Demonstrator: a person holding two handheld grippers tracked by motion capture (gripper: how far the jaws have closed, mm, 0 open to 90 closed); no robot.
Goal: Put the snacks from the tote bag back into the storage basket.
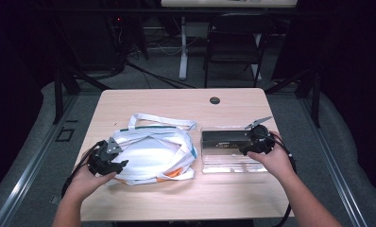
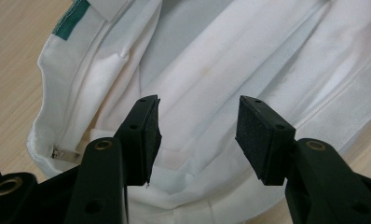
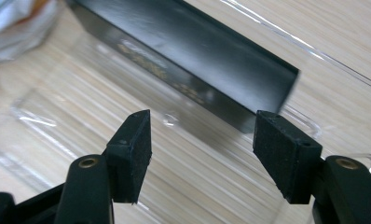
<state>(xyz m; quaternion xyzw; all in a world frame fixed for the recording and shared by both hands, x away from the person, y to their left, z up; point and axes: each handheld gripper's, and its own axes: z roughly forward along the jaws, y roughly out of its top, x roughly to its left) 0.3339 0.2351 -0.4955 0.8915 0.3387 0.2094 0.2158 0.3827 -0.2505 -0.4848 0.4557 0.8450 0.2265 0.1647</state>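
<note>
The table's (image 1: pixel 176 101) far edge and near edge are left bare; its middle is blocked by bag (image 1: pixel 153 153) and tray (image 1: pixel 228 163).

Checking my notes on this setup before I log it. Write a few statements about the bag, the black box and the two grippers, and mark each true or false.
1. The white bag lies left of the clear tray. True.
2. The black box rests inside the bag. False: it sits in the clear tray.
3. The left gripper has its jaws open over white fabric. True.
4. The right gripper is clamped on the black box. False: its jaws stand open, the box just beyond them.
5. The table is wooden-topped. True.
</note>
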